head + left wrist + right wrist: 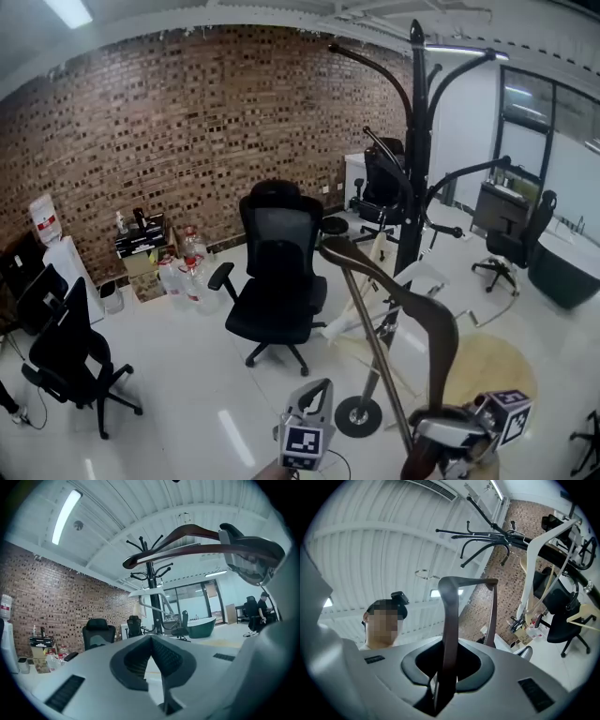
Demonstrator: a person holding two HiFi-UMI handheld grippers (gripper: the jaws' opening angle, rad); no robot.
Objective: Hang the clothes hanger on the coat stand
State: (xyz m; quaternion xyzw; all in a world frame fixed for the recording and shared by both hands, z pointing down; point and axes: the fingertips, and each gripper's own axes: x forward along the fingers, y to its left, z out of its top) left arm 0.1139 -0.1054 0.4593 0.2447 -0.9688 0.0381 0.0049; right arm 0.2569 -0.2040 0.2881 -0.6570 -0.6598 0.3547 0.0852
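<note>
The right tool (449, 670) is clenched on one arm of the dark wooden clothes hanger (412, 305), which is held in the air near the black coat stand (415, 141), not yet on its hooks, while the left tool (151, 641) is closed and empty.

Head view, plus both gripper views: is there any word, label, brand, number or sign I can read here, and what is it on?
No text can be read in any view.
Water bottle on the dispenser: red label, print too small to read.
Bottles on the floor by the brick wall: labels too blurred to read.
Marker cubes: black-and-white square patterns only, no letters or numbers.
</note>
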